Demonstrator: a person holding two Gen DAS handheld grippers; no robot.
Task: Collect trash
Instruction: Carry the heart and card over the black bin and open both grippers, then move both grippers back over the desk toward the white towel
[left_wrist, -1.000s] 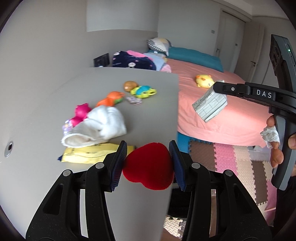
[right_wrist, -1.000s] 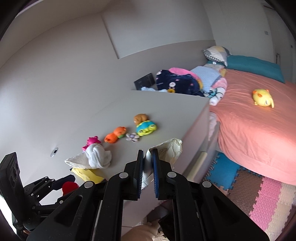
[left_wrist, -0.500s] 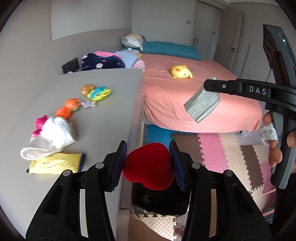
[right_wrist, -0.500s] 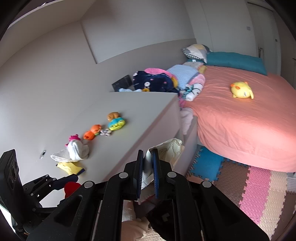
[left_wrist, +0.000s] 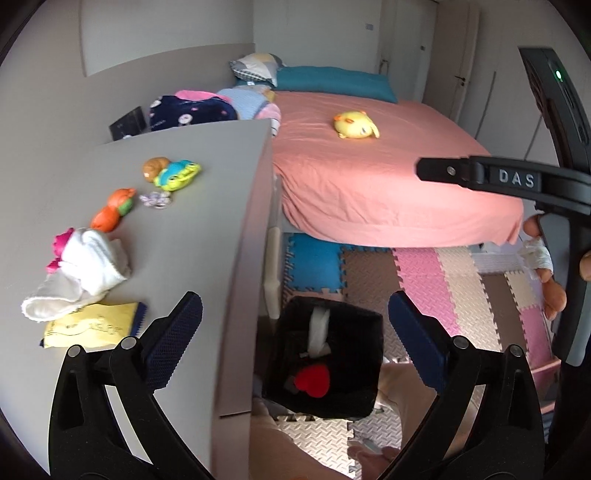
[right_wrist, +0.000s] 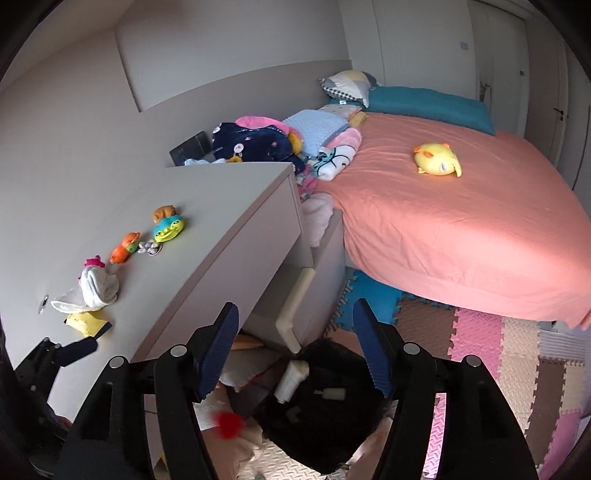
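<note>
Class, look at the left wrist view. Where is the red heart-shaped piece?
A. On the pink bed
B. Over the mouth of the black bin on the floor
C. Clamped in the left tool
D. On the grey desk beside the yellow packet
B: the red heart-shaped piece shows against the black bin's dark inside, below the open left tool.

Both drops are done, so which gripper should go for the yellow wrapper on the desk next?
Left, probably. The left gripper has just opened and is empty, with the yellow wrapper just beyond its left finger. The right gripper, also empty, sits over the black bin, farther from it.
</note>
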